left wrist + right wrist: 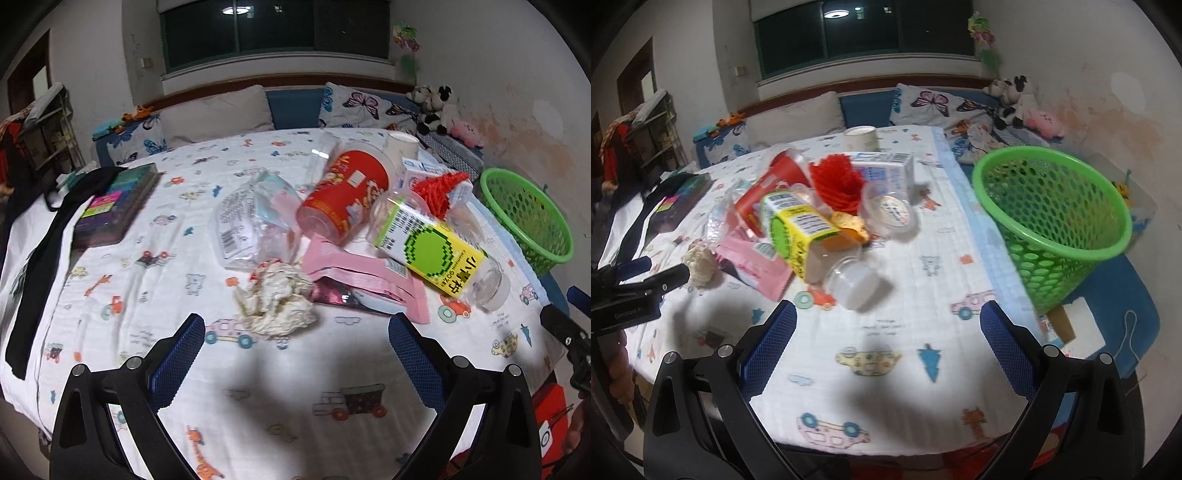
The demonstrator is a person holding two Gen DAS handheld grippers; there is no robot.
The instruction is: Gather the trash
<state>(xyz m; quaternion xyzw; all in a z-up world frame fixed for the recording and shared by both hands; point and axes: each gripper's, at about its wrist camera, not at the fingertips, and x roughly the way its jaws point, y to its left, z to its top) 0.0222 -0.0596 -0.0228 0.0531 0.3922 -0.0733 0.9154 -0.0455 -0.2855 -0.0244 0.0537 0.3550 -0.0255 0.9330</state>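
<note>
Both grippers empty, jaws apart: left gripper (295, 334) above bedsheet near crumpled tissue (275, 301); right gripper (888, 319) near clear bottle (827, 247). Trash piled mid-bed, green basket (1100, 254) at right edge. Risk: bottle likely rolls if nudged.

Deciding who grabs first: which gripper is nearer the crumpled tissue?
Left. The left gripper is open right in front of the crumpled tissue, nearly straddling it. The right gripper is open farther right, toward the green basket.
</note>
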